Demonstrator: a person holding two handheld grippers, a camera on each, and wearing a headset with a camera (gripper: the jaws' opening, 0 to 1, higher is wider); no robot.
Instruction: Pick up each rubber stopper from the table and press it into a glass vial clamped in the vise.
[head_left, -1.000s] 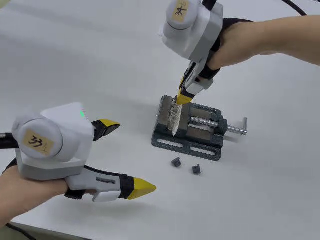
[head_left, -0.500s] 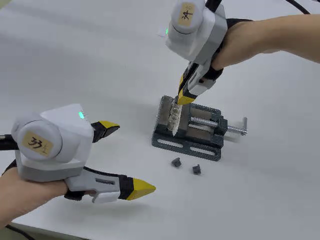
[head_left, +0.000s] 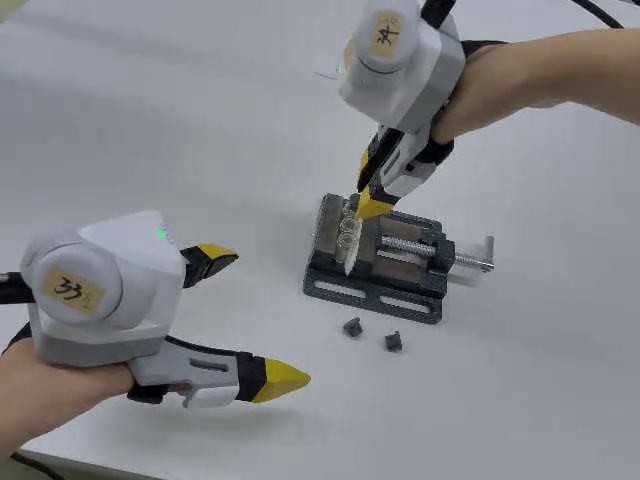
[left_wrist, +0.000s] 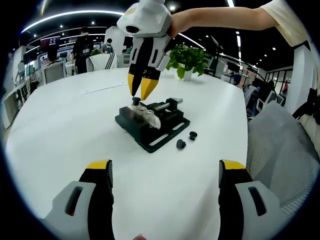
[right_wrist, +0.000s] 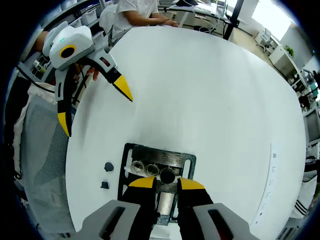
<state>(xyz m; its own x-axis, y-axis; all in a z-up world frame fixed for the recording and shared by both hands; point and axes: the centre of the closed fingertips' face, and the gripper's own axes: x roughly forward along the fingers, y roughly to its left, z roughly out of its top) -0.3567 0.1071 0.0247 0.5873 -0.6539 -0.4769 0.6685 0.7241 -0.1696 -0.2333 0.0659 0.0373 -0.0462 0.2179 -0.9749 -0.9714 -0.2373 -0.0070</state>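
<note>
Right gripper (head_left: 368, 207) shifted, perhaps touching round dark stopper (right_wrist: 167, 176).

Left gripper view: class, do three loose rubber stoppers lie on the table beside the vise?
No, just two lie there: one rubber stopper and a second stopper on the table beside the vise.

Left tool (head_left: 260, 315) gapes wide — right tool (head_left: 365, 205) downturned, slightly parted.

Head view high, right gripper view close above shared vise (head_left: 375, 290), left one low
</note>
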